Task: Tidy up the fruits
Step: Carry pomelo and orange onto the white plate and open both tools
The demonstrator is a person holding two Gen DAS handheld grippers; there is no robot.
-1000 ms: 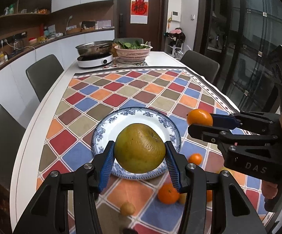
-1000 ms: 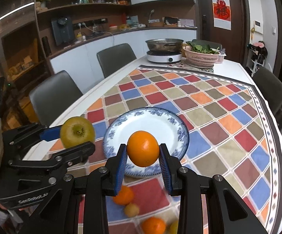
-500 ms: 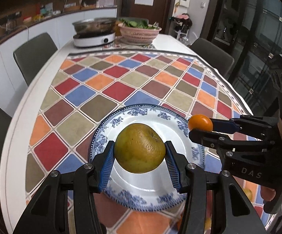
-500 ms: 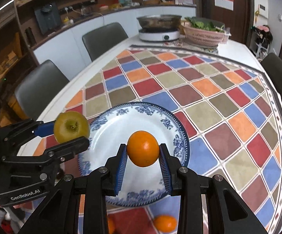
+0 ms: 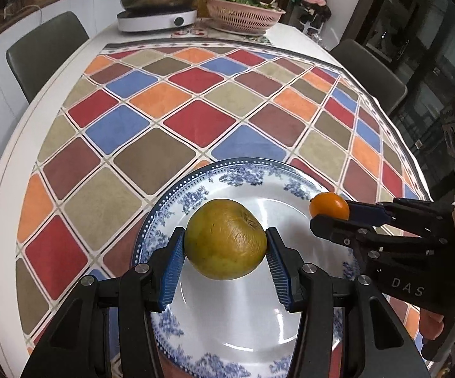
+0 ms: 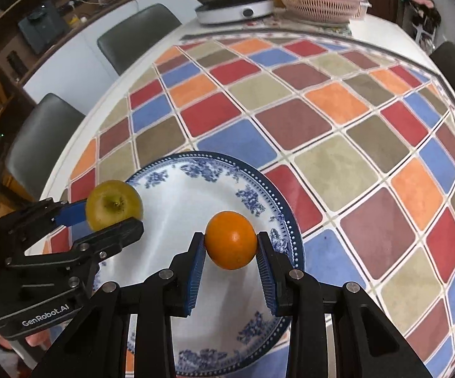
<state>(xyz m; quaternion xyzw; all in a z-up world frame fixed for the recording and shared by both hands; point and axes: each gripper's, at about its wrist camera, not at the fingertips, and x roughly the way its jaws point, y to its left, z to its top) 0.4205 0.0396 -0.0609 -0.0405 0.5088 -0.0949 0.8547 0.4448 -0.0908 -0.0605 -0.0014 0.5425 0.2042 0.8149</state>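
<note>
Left tool: clamped on a yellow-green apple, blue pads pressing its two sides, stem end turned away toward 1 o'clock. Fruit hangs over the plate, above the white centre, seemingly not yet resting on it.

Right tool: clamped on an orange, pads at its 9 and 3 o'clock sides. Fruit hangs over the right half of the same plate, near the rim at 3 o'clock.

Relation: both tools point steeply down and lie close, the apple at 9 o'clock of the orange in the right wrist view, the two fruits apart.

Plate: blue-and-white, bare, on a checked cloth covering the surface. At 12 o'clock, far end, a cooker with pan and a pink basket of greens.

Step in hand, as judged: setting both fruits on the plate.

Handling notes:
- Lower each fruit until it bears on the plate before letting go; round fruit dropped from above will likely roll.
- Seat the apple near the centre, where the plate dips.
- Bring the orange inward from the rim, otherwise it may run off onto the cloth.
- Keep the two tools from knocking; release one, then the other.
- Draw each tool straight up afterwards so the pads do not drag the fruit.
</note>
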